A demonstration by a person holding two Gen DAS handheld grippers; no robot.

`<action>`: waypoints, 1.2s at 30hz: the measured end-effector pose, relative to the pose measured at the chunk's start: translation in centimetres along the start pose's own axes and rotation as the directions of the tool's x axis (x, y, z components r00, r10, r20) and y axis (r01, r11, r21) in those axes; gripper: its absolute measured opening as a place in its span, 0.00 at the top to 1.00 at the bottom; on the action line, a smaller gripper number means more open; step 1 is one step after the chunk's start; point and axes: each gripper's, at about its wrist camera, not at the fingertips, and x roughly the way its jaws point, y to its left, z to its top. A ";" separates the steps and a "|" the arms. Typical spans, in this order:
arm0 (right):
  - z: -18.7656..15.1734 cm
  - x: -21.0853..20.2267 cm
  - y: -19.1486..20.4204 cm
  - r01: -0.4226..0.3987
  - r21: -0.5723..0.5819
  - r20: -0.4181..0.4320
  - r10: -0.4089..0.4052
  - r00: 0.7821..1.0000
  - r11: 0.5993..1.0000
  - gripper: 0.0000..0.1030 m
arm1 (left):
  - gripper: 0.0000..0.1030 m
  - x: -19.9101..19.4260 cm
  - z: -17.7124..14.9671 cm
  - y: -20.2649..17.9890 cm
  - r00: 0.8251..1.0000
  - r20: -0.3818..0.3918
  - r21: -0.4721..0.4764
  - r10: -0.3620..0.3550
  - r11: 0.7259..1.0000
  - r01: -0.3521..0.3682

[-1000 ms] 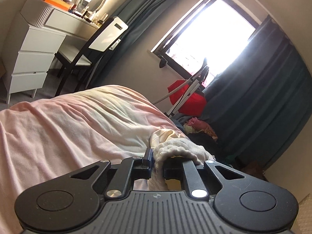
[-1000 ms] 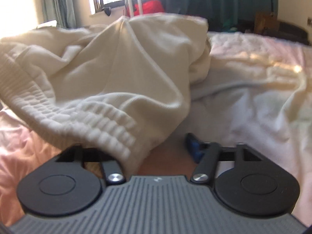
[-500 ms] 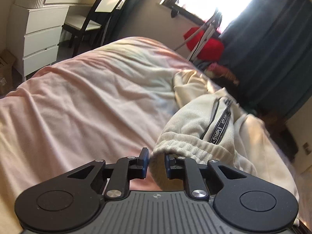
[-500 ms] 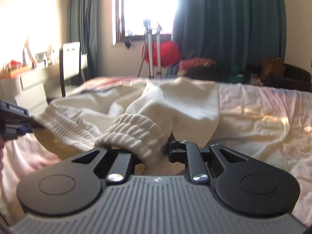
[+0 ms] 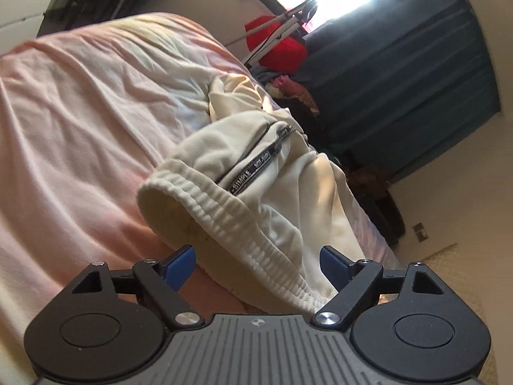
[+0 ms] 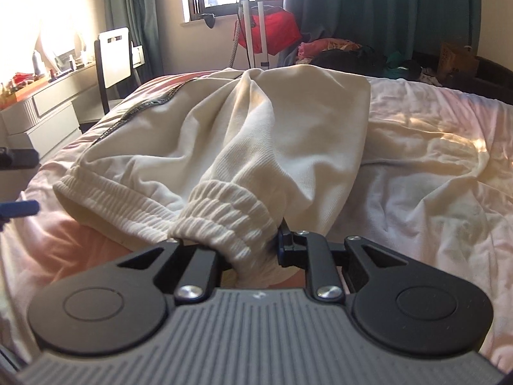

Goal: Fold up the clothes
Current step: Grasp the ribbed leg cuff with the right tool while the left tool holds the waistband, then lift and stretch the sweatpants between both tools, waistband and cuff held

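Observation:
Cream sweatpants [image 5: 272, 173] with a black printed side stripe lie bunched on the pink bed sheet [image 5: 80, 112]. My left gripper [image 5: 258, 264] is opening, its blue pads wide apart; the ribbed waistband [image 5: 224, 205] lies loose between them and neither pad presses on it. In the right wrist view the same sweatpants [image 6: 256, 128] spread ahead, and my right gripper [image 6: 245, 250] is shut on the ribbed waistband [image 6: 231, 218], holding it bunched above the sheet. The left gripper's fingers [image 6: 19, 208] show at the far left edge.
A pink sheet [image 6: 433, 176] covers the bed. Beyond its far end are a red bag on a metal stand [image 6: 272, 32], a clothes pile [image 6: 336, 48], dark curtains and a bright window. A chair [image 6: 112, 54] and white dresser [image 6: 38, 109] stand at the left.
My left gripper has let go of the waistband and its jaws have spread wide. My right gripper closed on the waistband and lifted it; the left view tilted down toward the bed.

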 end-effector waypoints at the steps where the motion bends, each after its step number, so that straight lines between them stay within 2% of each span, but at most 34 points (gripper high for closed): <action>1: 0.0 0.1 0.0 -0.002 -0.002 0.000 0.002 1.000 1.000 0.82 | 0.17 0.9 0.0 0.3 1.000 -0.008 -0.027 0.005 1.000 -0.006; 4: 0.0 0.4 -0.3 -0.006 0.000 -0.003 0.006 1.000 1.000 0.82 | 0.22 3.2 0.1 1.3 1.000 -0.014 -0.110 -0.025 0.994 0.023; 7: -0.1 0.7 -0.6 -0.008 0.016 -0.011 0.008 1.000 1.000 0.82 | 0.29 4.2 0.3 1.8 0.998 0.034 -0.148 -0.045 0.988 0.050; 8: -0.2 0.8 -0.6 -0.007 0.018 -0.012 0.008 1.000 1.000 0.82 | 0.34 4.5 0.4 1.8 0.998 0.055 -0.147 -0.031 0.988 0.038; 10: -0.3 1.0 -0.7 -0.006 0.022 -0.013 0.006 1.000 1.000 0.82 | 0.38 4.7 0.5 1.3 0.996 0.074 -0.088 0.051 0.995 -0.045; 11: -0.4 1.1 -0.7 -0.002 0.024 -0.015 0.002 1.000 1.000 0.82 | 0.48 4.9 0.5 1.2 0.994 0.077 -0.062 0.079 0.995 -0.074; 14: -0.7 2.0 -0.4 0.017 0.014 -0.033 -0.017 0.999 1.000 0.81 | 0.56 4.8 0.6 1.3 0.992 0.089 -0.053 0.094 0.995 -0.089; 16: -0.9 2.2 -0.1 0.027 -0.003 -0.038 -0.027 0.999 1.000 0.81 | 0.62 4.4 0.8 0.8 0.986 0.134 -0.024 0.096 0.995 -0.093; 18: -0.9 2.1 0.2 0.031 -0.024 -0.031 -0.032 0.999 0.999 0.81 | 0.66 3.3 1.0 0.3 0.977 0.202 -0.003 0.072 0.997 -0.073; 21: -1.1 1.9 0.7 0.036 -0.059 -0.031 -0.038 0.999 0.998 0.80 | 0.68 0.9 1.6 0.4 0.959 0.284 -0.042 -0.004 0.999 0.016; 24: -1.8 2.4 1.4 0.012 -0.123 -0.064 -0.020 0.998 0.992 0.71 | 0.69 -0.6 2.3 0.6 0.945 0.327 -0.065 -0.002 0.998 0.025; 26: -2.2 2.5 2.2 0.008 -0.178 -0.070 -0.021 0.997 0.984 0.68 | 0.69 -0.2 2.8 1.0 0.944 0.321 -0.074 0.070 0.996 -0.049; 27: -2.4 2.5 2.6 0.008 -0.207 -0.072 -0.023 0.997 0.978 0.68 | 0.69 0.4 3.0 1.3 0.941 0.311 -0.075 0.135 0.990 -0.117; 28: -2.5 2.4 3.0 0.007 -0.237 -0.068 -0.024 0.997 0.971 0.67 | 0.69 1.0 3.1 1.5 0.932 0.300 -0.068 0.202 0.979 -0.190; 30: -2.6 2.0 3.8 -0.016 -0.288 -0.067 -0.004 0.998 0.957 0.61 | 0.70 2.3 3.3 1.8 0.901 0.281 -0.029 0.331 0.941 -0.336; 31: -2.8 1.8 4.2 -0.031 -0.312 -0.071 0.009 0.997 0.950 0.57 | 0.70 2.9 3.2 1.9 0.890 0.272 -0.003 0.366 0.925 -0.380; 33: -3.1 1.2 4.9 -0.054 -0.358 -0.077 0.028 0.997 0.932 0.55 | 0.70 3.5 3.1 2.1 0.878 0.257 0.028 0.404 0.905 -0.425; 36: -3.1 -0.2 5.0 -0.076 -0.375 -0.077 0.051 0.996 0.924 0.52 | 0.69 3.3 2.9 2.1 0.883 0.247 0.036 0.400 0.906 -0.421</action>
